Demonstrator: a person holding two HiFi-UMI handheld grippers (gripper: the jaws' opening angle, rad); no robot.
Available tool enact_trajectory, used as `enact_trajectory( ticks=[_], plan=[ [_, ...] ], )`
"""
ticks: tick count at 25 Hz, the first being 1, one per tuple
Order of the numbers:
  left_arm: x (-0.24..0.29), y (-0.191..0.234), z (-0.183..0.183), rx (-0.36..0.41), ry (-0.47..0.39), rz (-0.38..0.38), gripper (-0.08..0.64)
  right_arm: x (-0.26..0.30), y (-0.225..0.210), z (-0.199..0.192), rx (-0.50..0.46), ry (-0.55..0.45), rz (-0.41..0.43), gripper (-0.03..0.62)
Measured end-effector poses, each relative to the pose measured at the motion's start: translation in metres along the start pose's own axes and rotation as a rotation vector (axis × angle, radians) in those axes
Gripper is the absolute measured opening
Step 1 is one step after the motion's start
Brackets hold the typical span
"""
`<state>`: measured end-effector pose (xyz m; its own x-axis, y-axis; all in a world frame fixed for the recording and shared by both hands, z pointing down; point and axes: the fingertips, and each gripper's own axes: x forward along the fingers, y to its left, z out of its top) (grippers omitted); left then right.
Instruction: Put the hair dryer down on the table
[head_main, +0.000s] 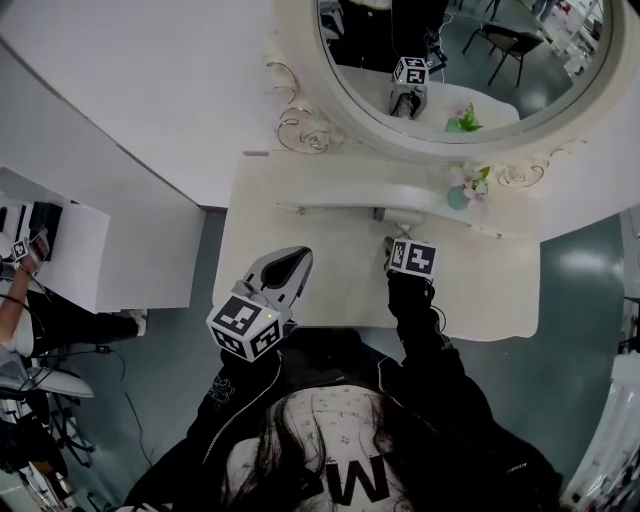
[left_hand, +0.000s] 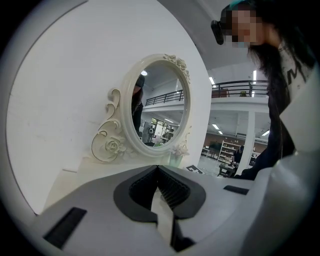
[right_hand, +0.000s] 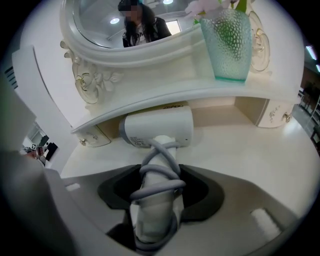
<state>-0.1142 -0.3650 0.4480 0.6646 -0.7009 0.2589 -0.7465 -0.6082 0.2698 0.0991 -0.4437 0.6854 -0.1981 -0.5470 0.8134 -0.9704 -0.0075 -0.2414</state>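
A white hair dryer (right_hand: 159, 128) lies with its head just under the shelf's edge, low over the white dressing table (right_hand: 260, 150); contact with the tabletop cannot be told. Its grey cord is wound round the handle (right_hand: 156, 200). My right gripper (right_hand: 157, 182) is shut on that handle. In the head view the hair dryer (head_main: 398, 216) shows just beyond my right gripper (head_main: 400, 243). My left gripper (head_main: 296, 258) hovers over the table's left front part, shut and holding nothing. In the left gripper view my left gripper (left_hand: 158, 168) has its pads touching at the tips.
An oval mirror (head_main: 460, 60) with scrolled white frame stands at the back. A narrow shelf (head_main: 340, 205) below it carries a teal glass vase (right_hand: 231, 45) with flowers. A white side desk (head_main: 60, 240) stands to the left, green floor around the table.
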Motion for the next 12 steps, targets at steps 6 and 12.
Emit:
enact_trajectory(
  ticks=[6,12],
  plan=[
    [0.002,0.017,0.004,0.001,0.009,-0.054,0.0,0.001,-0.004,0.003,0.012,-0.015,-0.083,0.241],
    [0.002,0.032,0.004,0.005,0.018,-0.097,0.0,0.004,-0.005,0.005,0.027,-0.036,-0.125,0.241]
  ],
)
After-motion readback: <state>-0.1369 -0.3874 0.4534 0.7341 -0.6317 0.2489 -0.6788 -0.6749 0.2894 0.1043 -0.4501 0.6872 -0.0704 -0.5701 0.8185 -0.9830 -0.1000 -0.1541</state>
